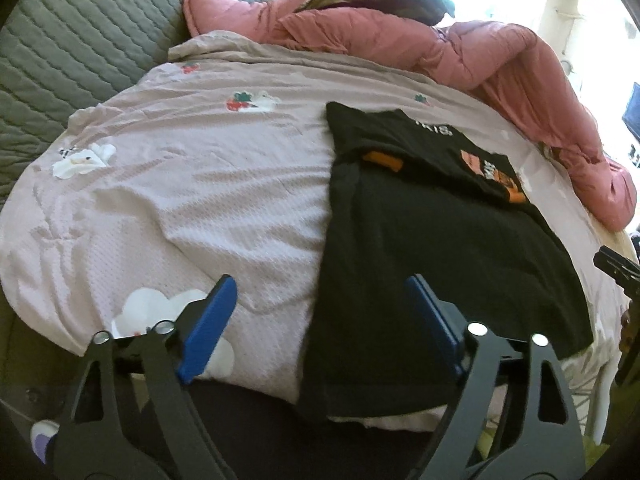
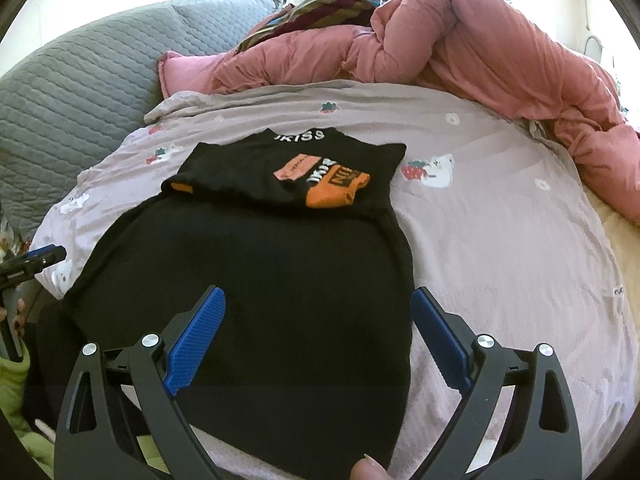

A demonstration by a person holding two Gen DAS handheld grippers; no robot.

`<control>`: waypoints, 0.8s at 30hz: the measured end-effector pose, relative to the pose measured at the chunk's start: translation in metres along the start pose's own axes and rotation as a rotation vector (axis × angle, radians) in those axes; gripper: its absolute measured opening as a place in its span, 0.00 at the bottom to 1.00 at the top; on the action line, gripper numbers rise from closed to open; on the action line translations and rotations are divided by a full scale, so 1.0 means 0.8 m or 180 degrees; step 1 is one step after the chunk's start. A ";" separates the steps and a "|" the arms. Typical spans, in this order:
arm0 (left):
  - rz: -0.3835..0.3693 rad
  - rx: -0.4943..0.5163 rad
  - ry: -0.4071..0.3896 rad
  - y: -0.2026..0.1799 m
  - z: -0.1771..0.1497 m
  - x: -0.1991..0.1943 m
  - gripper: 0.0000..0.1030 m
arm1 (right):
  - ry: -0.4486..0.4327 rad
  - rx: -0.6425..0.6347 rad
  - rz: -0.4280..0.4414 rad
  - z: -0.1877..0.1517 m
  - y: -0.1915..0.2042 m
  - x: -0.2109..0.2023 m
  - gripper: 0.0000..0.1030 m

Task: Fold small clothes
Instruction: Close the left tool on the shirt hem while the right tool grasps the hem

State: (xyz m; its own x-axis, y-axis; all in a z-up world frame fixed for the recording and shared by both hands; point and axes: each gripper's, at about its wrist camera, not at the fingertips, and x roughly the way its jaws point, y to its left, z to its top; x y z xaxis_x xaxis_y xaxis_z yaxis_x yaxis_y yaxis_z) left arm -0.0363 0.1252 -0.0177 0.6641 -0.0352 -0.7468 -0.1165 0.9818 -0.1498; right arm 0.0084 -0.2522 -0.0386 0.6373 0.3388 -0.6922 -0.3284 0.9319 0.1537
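Observation:
A small black top [image 1: 440, 240] [image 2: 260, 260] lies flat on the pale pink bedsheet [image 1: 200, 184] [image 2: 500, 240]. Its upper part, with white collar lettering and an orange and pink print [image 2: 332, 188], lies folded over the body. My left gripper [image 1: 320, 280] is open above the top's left edge, one blue finger over the sheet and the other over the black cloth. My right gripper [image 2: 318, 292] hangs open over the top's lower right part, nothing pressed between its pads. Each gripper also shows at the edge of the other's view: the left gripper [image 2: 40, 258], the right gripper [image 1: 616, 268].
A crumpled pink quilt [image 1: 460, 44] [image 2: 500, 52] runs along the far and right side of the bed. A grey quilted cushion [image 1: 80, 40] [image 2: 80, 92] stands at the far left. Striped cloth [image 2: 320, 4] lies on the quilt. A thumb [image 2: 368, 468] shows at the bottom.

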 end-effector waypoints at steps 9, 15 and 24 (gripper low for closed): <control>-0.0043 0.0016 0.0162 -0.003 -0.017 0.012 0.49 | 0.0092 0.0092 0.0013 -0.026 -0.021 -0.003 0.91; -0.0112 -0.0046 0.0356 0.000 -0.035 0.026 0.40 | 0.0141 0.0120 0.0091 -0.039 -0.029 -0.008 0.90; -0.0119 -0.0038 0.0494 -0.002 -0.045 0.040 0.34 | 0.0268 0.0078 0.0107 -0.054 -0.033 -0.008 0.90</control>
State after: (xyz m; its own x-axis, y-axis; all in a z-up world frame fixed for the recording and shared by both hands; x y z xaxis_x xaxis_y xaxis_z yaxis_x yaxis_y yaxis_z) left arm -0.0412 0.1156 -0.0646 0.5460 -0.1009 -0.8317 -0.1033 0.9770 -0.1864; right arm -0.0173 -0.2848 -0.0688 0.5649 0.3587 -0.7431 -0.3308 0.9235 0.1943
